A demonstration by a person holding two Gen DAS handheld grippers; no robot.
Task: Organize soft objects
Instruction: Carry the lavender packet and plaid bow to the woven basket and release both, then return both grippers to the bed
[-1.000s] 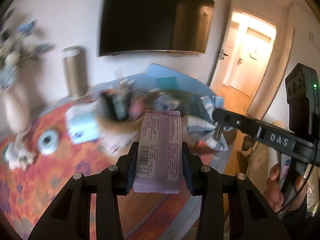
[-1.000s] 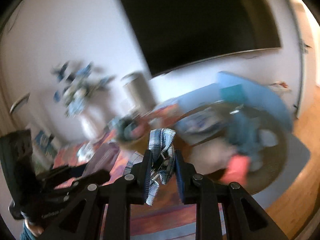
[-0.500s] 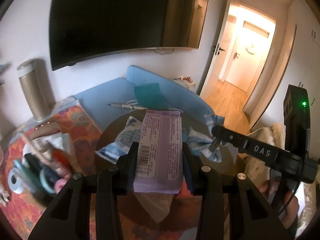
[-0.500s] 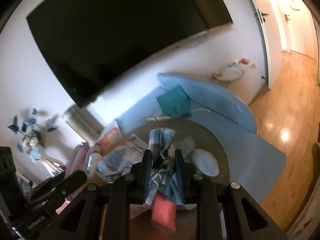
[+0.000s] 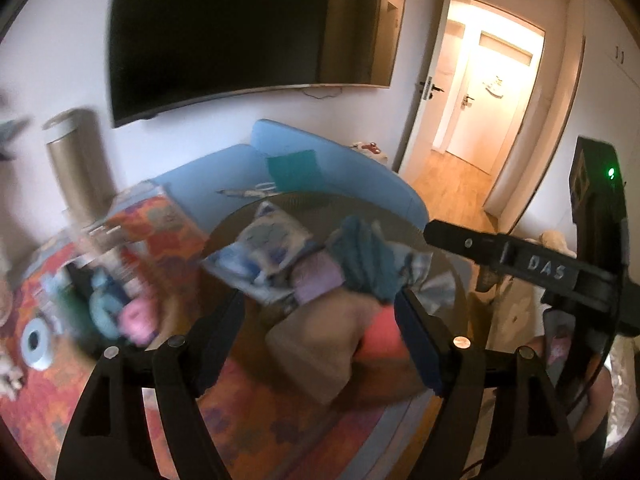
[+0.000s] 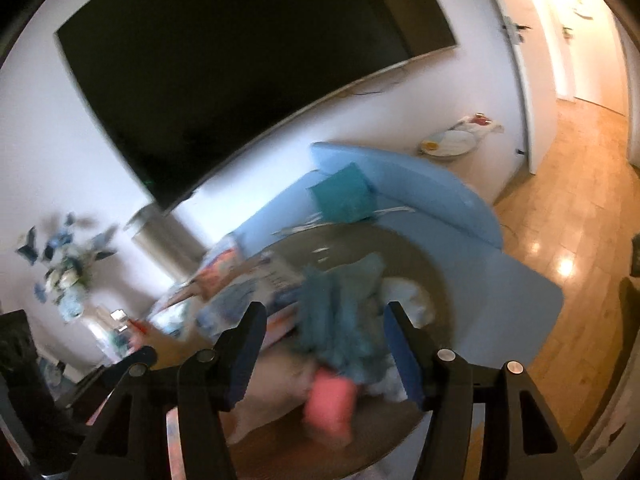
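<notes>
A round dark basket holds a pile of soft things: a purple tissue pack, a teal cloth, a blue-white packet, a tan pouch, a pink item and a plaid cloth. My left gripper is open and empty above the pile. My right gripper is open and empty over the same basket, above the teal cloth and the pink item. The right gripper also shows in the left wrist view.
An orange patterned tablecloth carries a smaller basket of small items, a tape roll and a metal flask. A blue mat lies under the round basket. A TV hangs behind. A flower vase stands left.
Both grippers have opened. The purple tissue pack left my left gripper and the plaid cloth left my right gripper; both now lie in the round basket.
</notes>
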